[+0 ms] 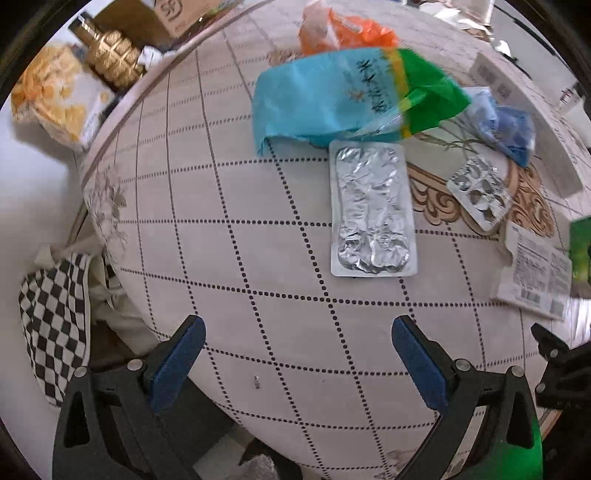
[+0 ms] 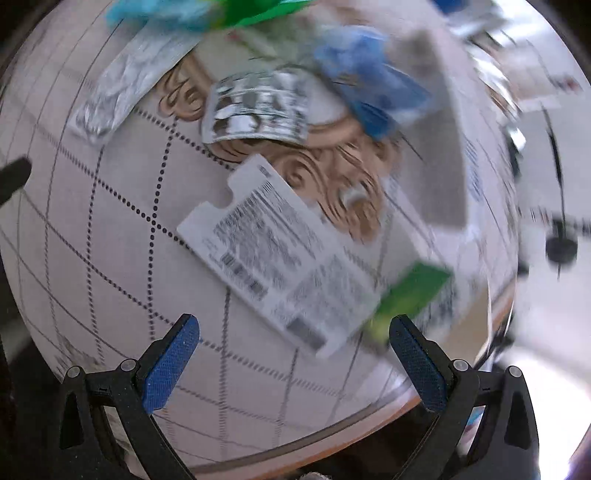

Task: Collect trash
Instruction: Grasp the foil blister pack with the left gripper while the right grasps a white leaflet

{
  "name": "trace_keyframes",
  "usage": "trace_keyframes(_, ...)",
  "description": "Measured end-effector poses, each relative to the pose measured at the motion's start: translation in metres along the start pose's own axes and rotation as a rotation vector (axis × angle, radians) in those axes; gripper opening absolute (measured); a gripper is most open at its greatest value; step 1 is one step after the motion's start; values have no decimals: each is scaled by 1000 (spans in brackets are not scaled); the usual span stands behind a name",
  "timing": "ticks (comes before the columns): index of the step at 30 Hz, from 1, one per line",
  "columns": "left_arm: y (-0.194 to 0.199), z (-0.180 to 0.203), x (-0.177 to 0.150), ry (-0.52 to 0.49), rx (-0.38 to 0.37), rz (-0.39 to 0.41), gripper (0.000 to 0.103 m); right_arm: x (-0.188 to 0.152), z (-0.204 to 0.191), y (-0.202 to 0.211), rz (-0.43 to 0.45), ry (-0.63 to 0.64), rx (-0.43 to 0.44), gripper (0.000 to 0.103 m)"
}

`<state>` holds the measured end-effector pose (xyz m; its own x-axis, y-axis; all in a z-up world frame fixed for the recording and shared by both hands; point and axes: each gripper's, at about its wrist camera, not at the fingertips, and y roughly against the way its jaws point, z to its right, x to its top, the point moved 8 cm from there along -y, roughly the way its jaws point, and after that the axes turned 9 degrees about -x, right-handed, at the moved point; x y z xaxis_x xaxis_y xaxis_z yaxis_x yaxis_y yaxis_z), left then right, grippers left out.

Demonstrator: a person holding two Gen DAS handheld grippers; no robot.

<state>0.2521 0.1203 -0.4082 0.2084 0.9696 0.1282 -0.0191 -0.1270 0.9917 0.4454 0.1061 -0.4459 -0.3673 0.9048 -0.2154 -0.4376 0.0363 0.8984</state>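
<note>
Litter lies scattered on a round table [image 1: 258, 295] with a grid-patterned cloth. In the left wrist view a long silver blister pack [image 1: 372, 208] rests flat at centre, a turquoise-and-green plastic bag [image 1: 343, 96] behind it, an orange wrapper [image 1: 340, 31] further back. A small punched blister strip [image 1: 480, 194], a blue crumpled wrapper [image 1: 506, 125] and a white printed card [image 1: 535, 275] lie to the right. My left gripper [image 1: 297, 362] hovers open short of the silver pack. In the blurred right wrist view my right gripper [image 2: 295, 362] is open just before the white card [image 2: 280, 254] and a green packet [image 2: 410, 295].
A long white box [image 1: 532, 122] lies along the table's far right. Off the table's left edge sit a gold bottle [image 1: 110, 55], a snack bag [image 1: 55, 96] and a checkered cloth [image 1: 55, 325]. The table edge [image 2: 332, 439] curves close under the right gripper.
</note>
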Motion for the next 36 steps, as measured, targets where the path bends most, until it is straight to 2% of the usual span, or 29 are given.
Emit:
trace_keyframes(3,-8,-5,0,16,20,-18,103,13,2,-20,-20,113,-26,103)
trace_keyframes(5,-12,-10,-1,28,26,-33,103,15,-4,-27,-45,150,63,103)
trace_keyframes(8,-14,-16,-2,55,25,-47,103,17,-10,-36,-61,170,135,103)
trace_keyframes(10,-12,-19,2,69,21,-45,103,17,-5,-38,-60,113,175,102)
trace_keyframes(11,-12,-22,5,72,17,-43,103,21,0,-38,-56,65,203,98)
trace_keyframes(15,-9,-22,18,61,22,-34,103,21,22,-40,-105,-238,384,97)
trace_keyframes(18,-10,-17,30,55,-2,-38,103,10,44,-47,-185,-623,602,97)
trace_keyframes(20,-13,-9,38,46,-32,-46,103,1,53,-51,-222,-813,746,97)
trace_keyframes(21,-15,-4,43,37,-46,-51,103,-1,57,-50,-212,-863,769,97)
trace_keyframes(23,-22,11,53,8,-75,-70,103,-7,73,-48,-147,-929,719,97)
trace_keyframes(26,-42,32,65,-24,-108,-137,103,-12,82,-48,-89,-921,606,97)
trace_keyframes(30,-67,46,73,-44,-133,-211,102,-18,74,-53,-88,-883,546,98)
trace_keyframes(33,-65,48,75,-33,-171,-197,92,-21,64,-48,-66,-867,491,98)
trace_keyframes(35,-59,46,76,-44,-173,-167,66,-23,61,-45,-60,-866,448,97)
trace_keyframes(36,-56,46,76,-51,-174,-159,62,-23,53,-42,-58,-868,430,95)
